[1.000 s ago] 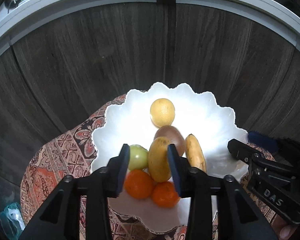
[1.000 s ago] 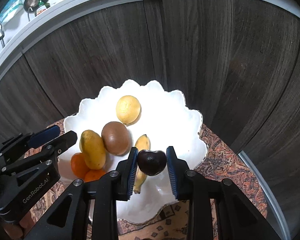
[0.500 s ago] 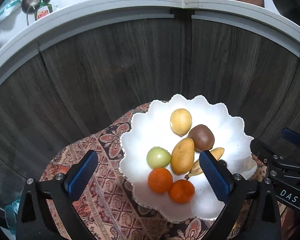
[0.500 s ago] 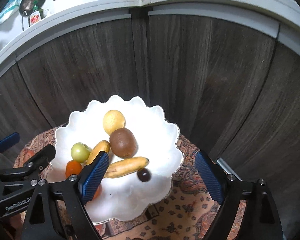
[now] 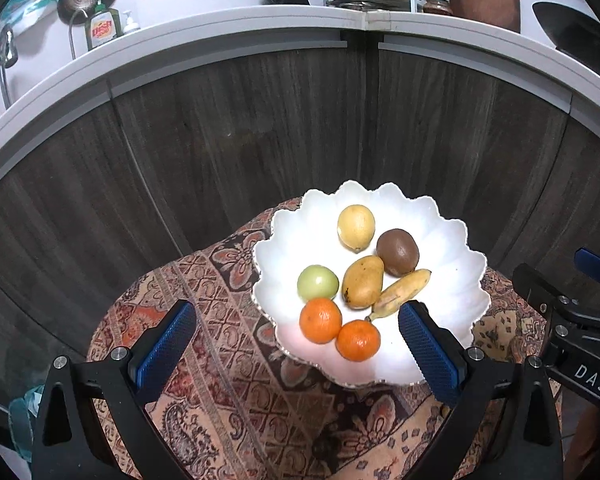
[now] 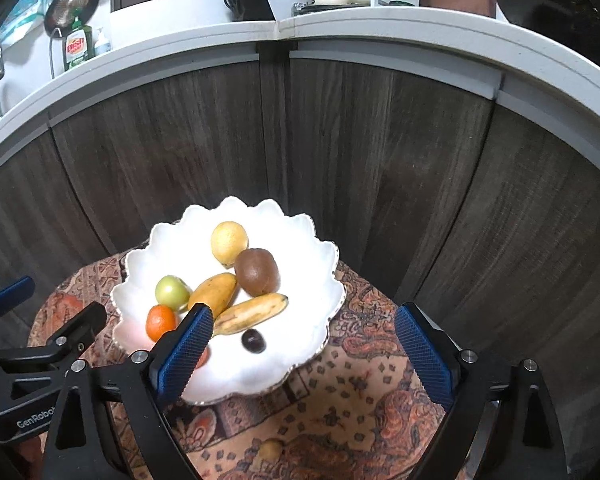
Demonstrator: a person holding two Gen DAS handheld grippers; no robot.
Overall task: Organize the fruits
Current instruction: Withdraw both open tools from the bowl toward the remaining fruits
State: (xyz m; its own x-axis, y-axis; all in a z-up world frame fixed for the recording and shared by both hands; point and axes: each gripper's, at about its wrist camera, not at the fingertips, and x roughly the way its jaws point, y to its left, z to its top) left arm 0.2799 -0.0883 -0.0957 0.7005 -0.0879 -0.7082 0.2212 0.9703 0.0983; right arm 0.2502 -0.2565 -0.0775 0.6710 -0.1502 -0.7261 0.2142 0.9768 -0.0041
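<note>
White scalloped bowl sits on a patterned cloth, in front of dark cabinet doors. In the bowl: lemon, kiwi, mango, banana, green fruit, two oranges, dark plum near its front rim. Left gripper and right gripper hang above the bowl's near edge; jaws of both have just been opening, wide apart, nothing between them.
</note>
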